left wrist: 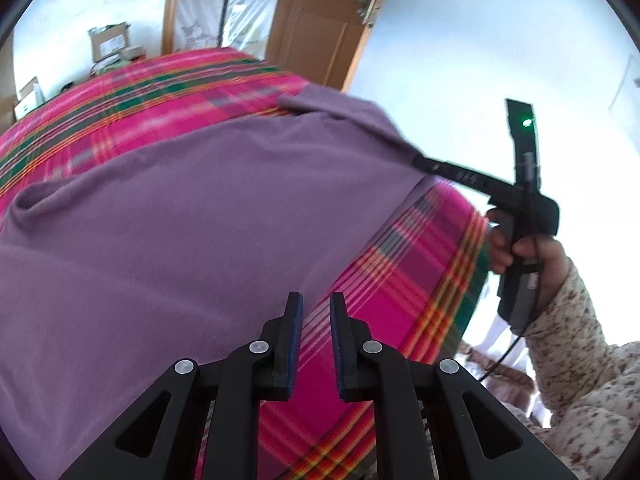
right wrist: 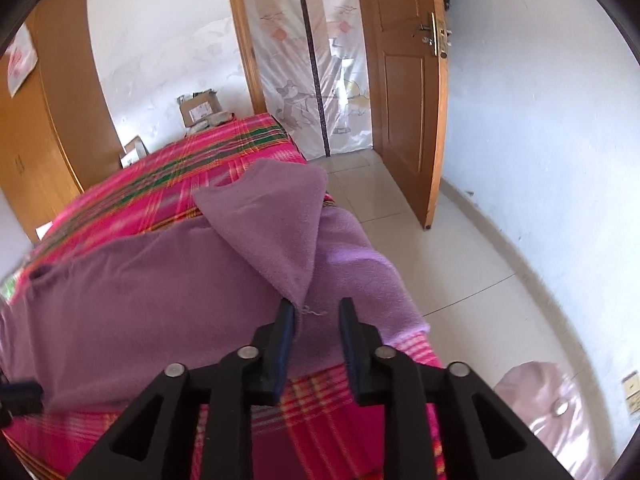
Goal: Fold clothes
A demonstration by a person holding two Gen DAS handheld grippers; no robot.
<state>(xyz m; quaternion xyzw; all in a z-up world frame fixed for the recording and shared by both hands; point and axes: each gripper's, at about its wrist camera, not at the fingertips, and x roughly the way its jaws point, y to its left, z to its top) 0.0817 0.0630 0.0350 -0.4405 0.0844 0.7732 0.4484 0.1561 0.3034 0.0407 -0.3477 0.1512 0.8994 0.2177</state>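
You are working over a purple garment (left wrist: pixel 180 208) that is lying spread across a bed covered with a pink plaid sheet (left wrist: pixel 168 84), reaching to the bed's near edge. Your left gripper (left wrist: pixel 316 334) is hovering just above the garment's edge where it meets the sheet, its jaws standing apart with only a narrow gap and nothing between them. Your right gripper (right wrist: pixel 316 336) is sitting at the far side of the garment; its jaws are parted, and a raised, folded-over corner of the cloth (right wrist: pixel 276 216) is draping down to touch the inner face of its left finger (right wrist: pixel 285 332), though the two pads are not pinching it. In the left wrist view, your right hand (left wrist: pixel 524 252) in a floral sleeve (left wrist: pixel 576 320) is gripping that tool's handle, with a green light glowing on it. Beyond the bed, a wooden door (right wrist: pixel 404 80) is standing open beside a plastic-curtained doorway (right wrist: pixel 316 68), and cardboard boxes (right wrist: pixel 202 108) are sitting near the wall.
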